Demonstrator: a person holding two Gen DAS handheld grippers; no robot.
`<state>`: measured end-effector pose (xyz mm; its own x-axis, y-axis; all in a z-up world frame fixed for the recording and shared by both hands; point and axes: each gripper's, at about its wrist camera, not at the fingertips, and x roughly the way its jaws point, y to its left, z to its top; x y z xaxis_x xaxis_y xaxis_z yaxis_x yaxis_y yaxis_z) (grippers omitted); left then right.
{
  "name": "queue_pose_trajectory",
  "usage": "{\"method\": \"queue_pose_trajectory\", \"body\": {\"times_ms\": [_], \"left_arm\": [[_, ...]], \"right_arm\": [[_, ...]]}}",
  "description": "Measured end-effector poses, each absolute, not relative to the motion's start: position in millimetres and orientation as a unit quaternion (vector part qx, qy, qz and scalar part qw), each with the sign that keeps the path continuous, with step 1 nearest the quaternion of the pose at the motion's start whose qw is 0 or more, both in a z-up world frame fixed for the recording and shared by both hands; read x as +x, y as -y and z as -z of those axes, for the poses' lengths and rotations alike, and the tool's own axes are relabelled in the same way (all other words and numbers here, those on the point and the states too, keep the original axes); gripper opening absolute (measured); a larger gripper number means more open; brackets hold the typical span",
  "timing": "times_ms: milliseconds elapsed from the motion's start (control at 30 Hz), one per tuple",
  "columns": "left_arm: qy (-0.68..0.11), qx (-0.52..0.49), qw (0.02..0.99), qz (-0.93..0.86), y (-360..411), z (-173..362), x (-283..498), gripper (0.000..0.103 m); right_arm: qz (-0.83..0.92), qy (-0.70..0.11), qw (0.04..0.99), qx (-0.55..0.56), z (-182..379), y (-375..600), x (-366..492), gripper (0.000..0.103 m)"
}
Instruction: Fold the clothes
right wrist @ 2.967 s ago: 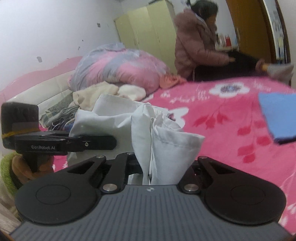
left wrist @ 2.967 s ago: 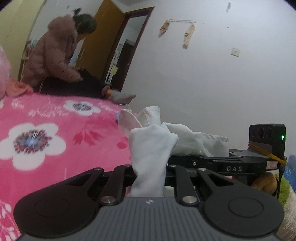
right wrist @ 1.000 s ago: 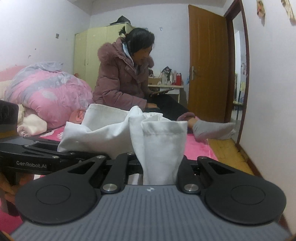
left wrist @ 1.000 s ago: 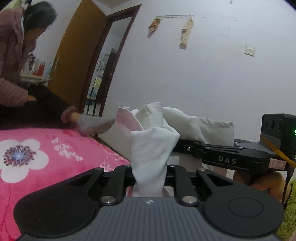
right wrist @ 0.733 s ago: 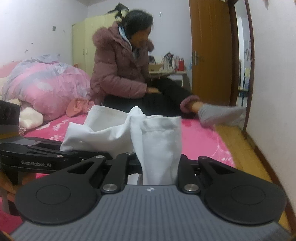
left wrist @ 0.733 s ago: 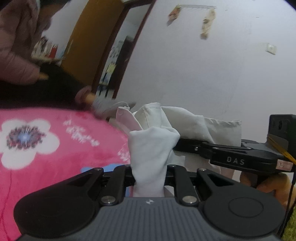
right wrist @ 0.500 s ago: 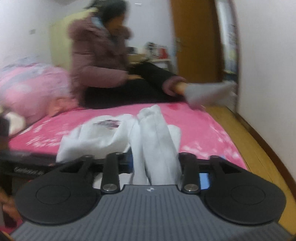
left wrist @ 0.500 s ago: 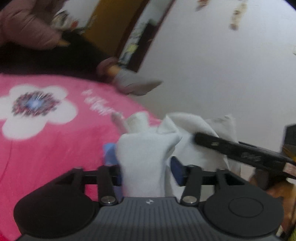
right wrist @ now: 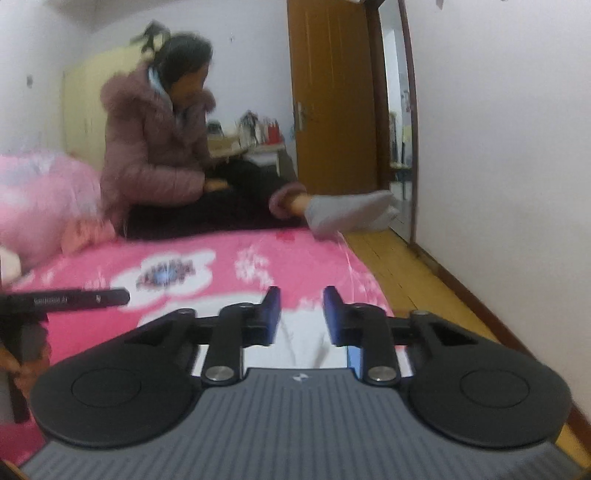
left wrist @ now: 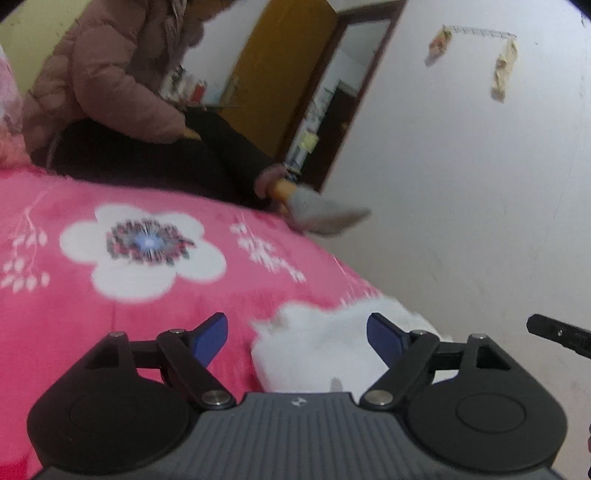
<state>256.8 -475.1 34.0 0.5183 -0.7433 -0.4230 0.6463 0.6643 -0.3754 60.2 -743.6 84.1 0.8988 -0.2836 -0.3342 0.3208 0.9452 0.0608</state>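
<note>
In the left wrist view, a person in a puffy pink coat (left wrist: 107, 74) sat at the far left on the pink flowered bedspread (left wrist: 110, 295), legs in dark trousers stretched toward an orange door (left wrist: 277, 66), 1 grey sock (left wrist: 321, 214) past the bed edge. The left gripper (left wrist: 295, 334) stood wide; its jaws had just been opening. The white garment (left wrist: 317, 354) lay bunched on the bedspread betw. its 2 blue pads (left wrist: 210, 336), nearer the right-hand pad, w/ bare pink showing by the left-hand one, so it lay loose, not pinched. At far right the black tip of the other gripper poked in before a white wall (left wrist: 480, 184), where 2 cloth scraps hung from a rack (left wrist: 476, 33).

In the right wrist view, a pink quilt (right wrist: 40, 199) was heaped at far left, the left gripper's black finger below it. The person sat centre-left, a cluttered desk (right wrist: 255, 144) behind. The right gripper (right wrist: 301, 317) was narrow, w/ a clear gap betw. its pads; its jaws had just been closing. The white garment lay flat on the bedspread under & beyond them, untouched by the pads, a bit of blue cloth (right wrist: 352, 358) at its right edge. Further right ran a wood floor (right wrist: 402, 273) & the wall.
</note>
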Motion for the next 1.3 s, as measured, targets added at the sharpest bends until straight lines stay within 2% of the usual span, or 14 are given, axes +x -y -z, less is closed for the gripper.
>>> {"method": "queue_pose_trajectory", "body": {"times_ms": [67,167,233,267,333,400,433,467,567,833,900,967,1167,1300], "left_arm": [[-0.308,-0.081,0.852,0.416,471,-26,252,0.082],[-0.34,-0.099,0.837,0.418,464,-12,255,0.082],[-0.372,-0.127,0.822,0.411,463,-1,269,0.082],[-0.393,-0.143,0.812,0.407,463,5,277,0.082],[-0.428,-0.177,0.794,0.395,462,15,292,0.075],[-0.434,-0.203,0.785,0.393,459,20,300,0.074],[-0.435,-0.212,0.782,0.392,458,21,303,0.069],[-0.436,-0.218,0.782,0.389,458,21,305,0.065],[-0.439,-0.224,0.779,0.387,460,22,311,0.061],[-0.445,-0.227,0.768,0.4,472,25,319,0.061],[-0.442,-0.223,0.771,0.401,474,25,319,0.057],[-0.441,-0.22,0.769,0.407,478,24,319,0.042],[-0.43,-0.196,0.781,0.409,486,20,317,0.035],[-0.432,-0.19,0.785,0.402,493,21,319,0.035]], "right_arm": [[0.165,-0.161,0.97,0.074,-82,728,39,0.021],[0.213,-0.126,0.946,0.208,-69,723,-10,0.024],[0.231,-0.086,0.916,0.316,-54,723,-47,0.033],[0.234,-0.081,0.909,0.336,-46,721,-54,0.035],[0.242,-0.071,0.892,0.374,-29,715,-68,0.044],[0.251,-0.06,0.878,0.404,-14,710,-77,0.046],[0.25,-0.056,0.872,0.417,-9,709,-77,0.047],[0.249,-0.051,0.864,0.434,-4,710,-78,0.048],[0.255,-0.051,0.85,0.458,8,712,-72,0.048],[0.253,-0.049,0.827,0.5,28,716,-60,0.048],[0.25,-0.052,0.822,0.509,32,716,-59,0.048],[0.253,-0.055,0.82,0.51,34,714,-58,0.048],[0.248,-0.048,0.817,0.518,37,715,-54,0.048],[0.241,-0.046,0.81,0.532,48,718,-49,0.036]]}}
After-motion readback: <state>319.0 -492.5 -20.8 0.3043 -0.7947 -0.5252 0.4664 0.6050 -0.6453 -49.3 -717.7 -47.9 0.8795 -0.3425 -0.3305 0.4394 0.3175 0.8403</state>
